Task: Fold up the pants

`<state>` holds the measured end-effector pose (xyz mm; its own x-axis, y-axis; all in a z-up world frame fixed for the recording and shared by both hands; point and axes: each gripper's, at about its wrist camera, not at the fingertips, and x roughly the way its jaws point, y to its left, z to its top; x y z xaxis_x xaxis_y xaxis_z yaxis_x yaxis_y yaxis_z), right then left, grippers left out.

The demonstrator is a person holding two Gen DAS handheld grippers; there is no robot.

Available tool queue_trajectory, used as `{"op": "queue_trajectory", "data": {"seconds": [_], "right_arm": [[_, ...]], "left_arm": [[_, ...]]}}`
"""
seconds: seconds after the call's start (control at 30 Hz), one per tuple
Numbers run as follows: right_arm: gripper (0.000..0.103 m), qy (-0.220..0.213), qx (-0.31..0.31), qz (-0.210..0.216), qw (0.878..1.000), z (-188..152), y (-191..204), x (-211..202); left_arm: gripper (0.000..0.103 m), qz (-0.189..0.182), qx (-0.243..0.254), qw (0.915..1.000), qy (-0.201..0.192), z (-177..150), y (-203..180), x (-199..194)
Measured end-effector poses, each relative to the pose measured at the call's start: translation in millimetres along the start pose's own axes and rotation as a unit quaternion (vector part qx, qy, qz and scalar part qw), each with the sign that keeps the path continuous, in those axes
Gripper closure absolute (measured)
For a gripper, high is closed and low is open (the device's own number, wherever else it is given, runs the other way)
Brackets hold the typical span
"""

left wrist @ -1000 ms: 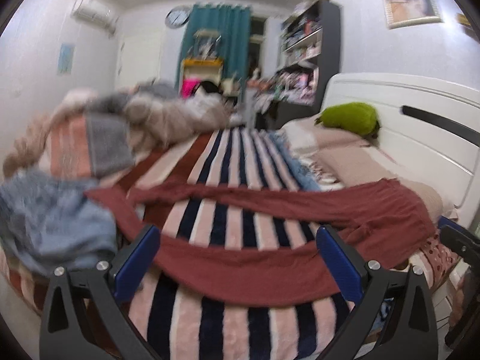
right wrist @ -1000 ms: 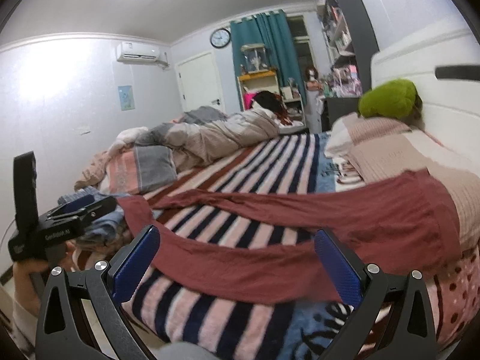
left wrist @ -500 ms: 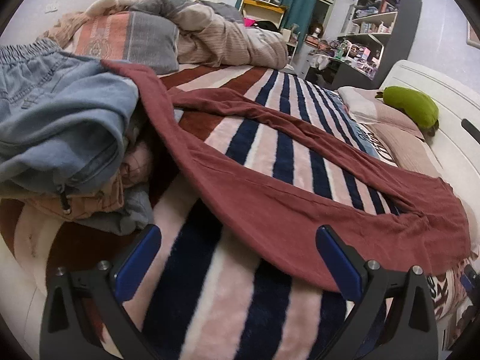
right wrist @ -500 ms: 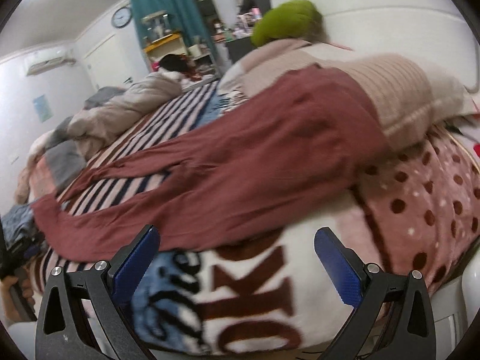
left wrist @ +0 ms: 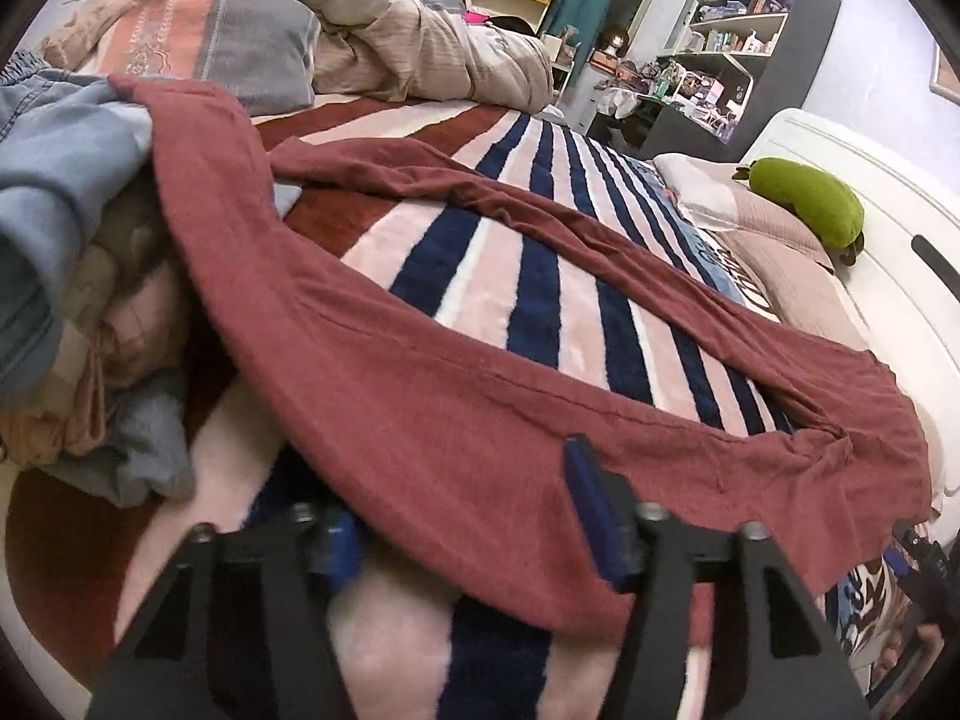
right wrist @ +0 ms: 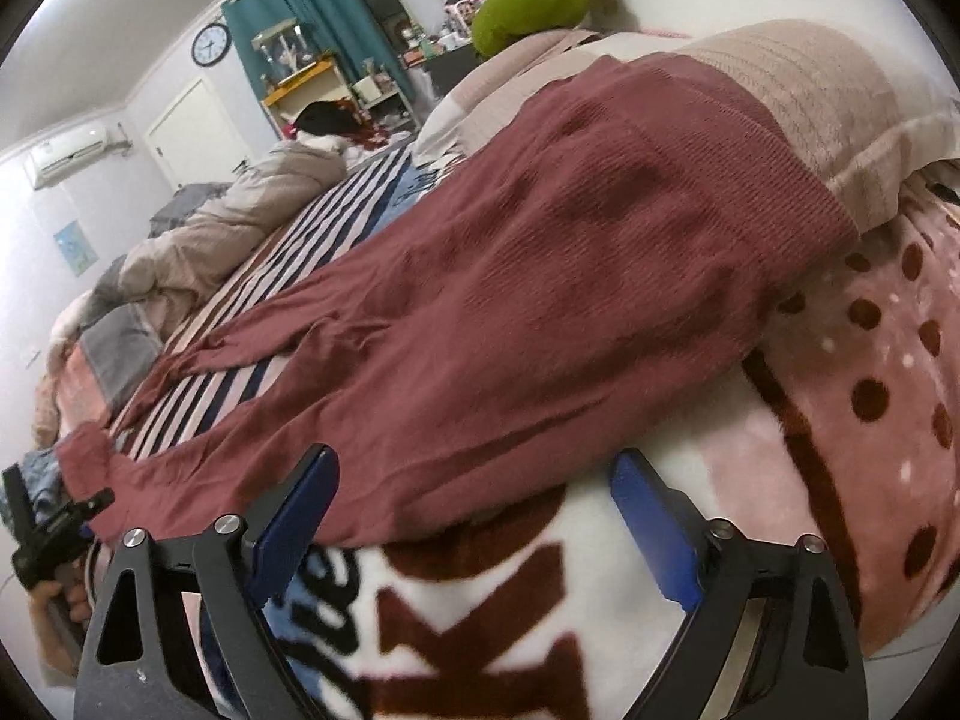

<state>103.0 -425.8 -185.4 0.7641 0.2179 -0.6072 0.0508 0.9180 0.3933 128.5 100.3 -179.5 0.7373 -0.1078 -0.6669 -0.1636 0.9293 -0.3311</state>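
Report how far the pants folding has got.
Done: the maroon knit pants lie spread across the striped blanket, unfolded. In hand: both claws have been closing on the near edge, the left claw around the leg, the right claw near the waist. Left: every fold.

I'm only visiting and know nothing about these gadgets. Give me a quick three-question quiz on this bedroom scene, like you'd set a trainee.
1. True or false: the maroon pants are already folded in half.
2. What colour is the plush toy?
3. The right gripper is: A open, B shut on the pants, C out of view.
Key: 1 false; 2 green; 3 A.
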Motion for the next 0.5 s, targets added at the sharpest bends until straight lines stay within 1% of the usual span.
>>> {"op": "queue_trajectory", "data": {"seconds": [0.03, 0.07, 0.1, 0.13, 0.17, 0.2, 0.23, 0.27, 0.3, 0.37, 0.5], "right_arm": [[0.02, -0.006, 0.003, -0.002, 1.0, 1.7, -0.2, 1.1], [0.026, -0.01, 0.006, -0.005, 1.0, 2.5, -0.9, 1.4], [0.031, -0.013, 0.007, -0.01, 1.0, 3.7, -0.9, 1.6], [0.045, -0.018, 0.005, -0.016, 1.0, 4.7, 0.1, 1.0], [0.055, -0.02, 0.003, -0.021, 1.0, 5.4, 1.0, 0.3], [0.06, -0.023, 0.001, -0.023, 0.999, 5.8, 2.0, -0.5], [0.071, -0.028, 0.001, -0.02, 0.999, 6.1, 3.0, -2.2], [0.085, -0.031, 0.002, -0.017, 0.999, 6.4, 3.9, -3.6], [0.09, -0.032, 0.003, -0.015, 0.999, 6.5, 5.0, -5.0], [0.096, -0.041, 0.002, -0.013, 0.999, 9.1, 5.7, -10.4], [0.099, -0.062, -0.002, -0.012, 0.998, 14.0, 6.2, -19.9]], "left_arm": [[0.067, -0.001, -0.001, 1.0, -0.002, 1.3, 0.9, 0.2], [0.075, 0.003, 0.0, 1.0, -0.005, 2.8, 1.0, -0.6], [0.079, 0.007, 0.004, 0.9999, -0.007, 3.7, 0.7, -1.3], [0.086, 0.01, 0.009, 0.9999, -0.009, 4.3, 0.5, -2.4], [0.094, 0.012, 0.014, 0.9998, -0.011, 5.1, -0.3, -4.1], [0.095, 0.011, 0.015, 0.9997, -0.015, 5.4, 0.7, -6.1], [0.096, 0.008, 0.014, 0.9996, -0.021, 6.1, 0.9, -9.6], [0.098, 0.007, 0.015, 0.9995, -0.026, 7.2, 0.7, -13.0], [0.098, 0.009, 0.017, 0.9993, -0.032, 8.4, 0.2, -16.6], [0.098, 0.012, 0.022, 0.9987, -0.044, 10.7, -0.7, -23.6], [0.1, 0.009, 0.027, 0.9972, -0.069, 17.0, -2.0, -41.0]]}}
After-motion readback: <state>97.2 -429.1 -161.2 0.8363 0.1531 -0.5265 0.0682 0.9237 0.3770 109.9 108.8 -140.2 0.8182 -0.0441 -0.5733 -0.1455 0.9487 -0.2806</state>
